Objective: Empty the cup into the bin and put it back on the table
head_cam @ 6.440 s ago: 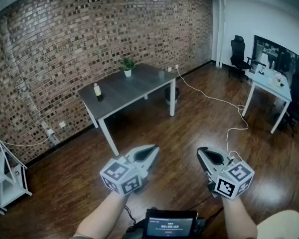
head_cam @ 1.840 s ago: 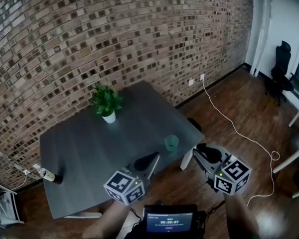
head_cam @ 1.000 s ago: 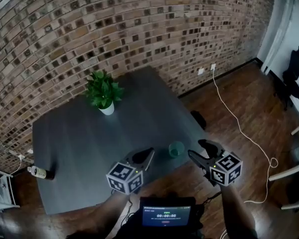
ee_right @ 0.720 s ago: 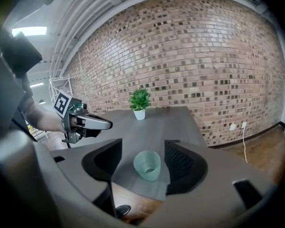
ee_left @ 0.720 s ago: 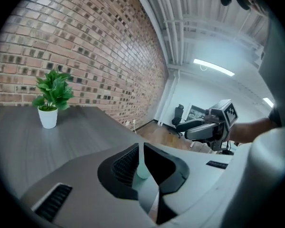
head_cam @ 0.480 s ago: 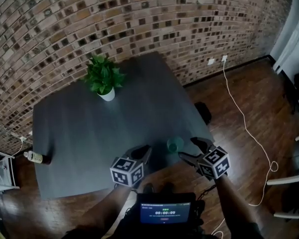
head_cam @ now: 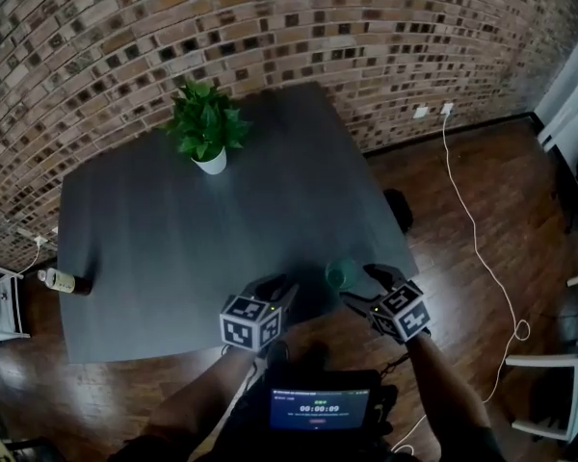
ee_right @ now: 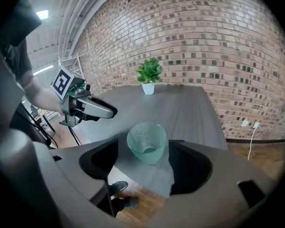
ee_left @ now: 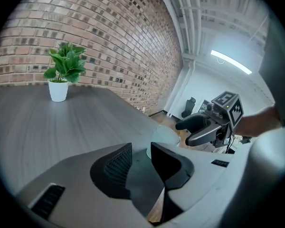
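There it was: the frosted green plastic cup point(head_cam: 340, 274) stood upright on the dark grey table point(head_cam: 173, 219), right at the table's near edge by its right corner, and nobody had it yet. Our right gripper point(head_cam: 359, 287) sat at that same edge, its jaws wide after just opening. The cup stood between them, and no pad was pressing on it. Our left gripper point(head_cam: 281, 287) hovered over the near edge too, its jaws just opened to a narrow gap with nothing in between.

By our reckoning every step was still ahead — the grab, the carry, the tip and the return. A dark round thing point(head_cam: 398, 212) on the floor off the table's right side looked like the bin. We couldn't tell whether the cup held anything.
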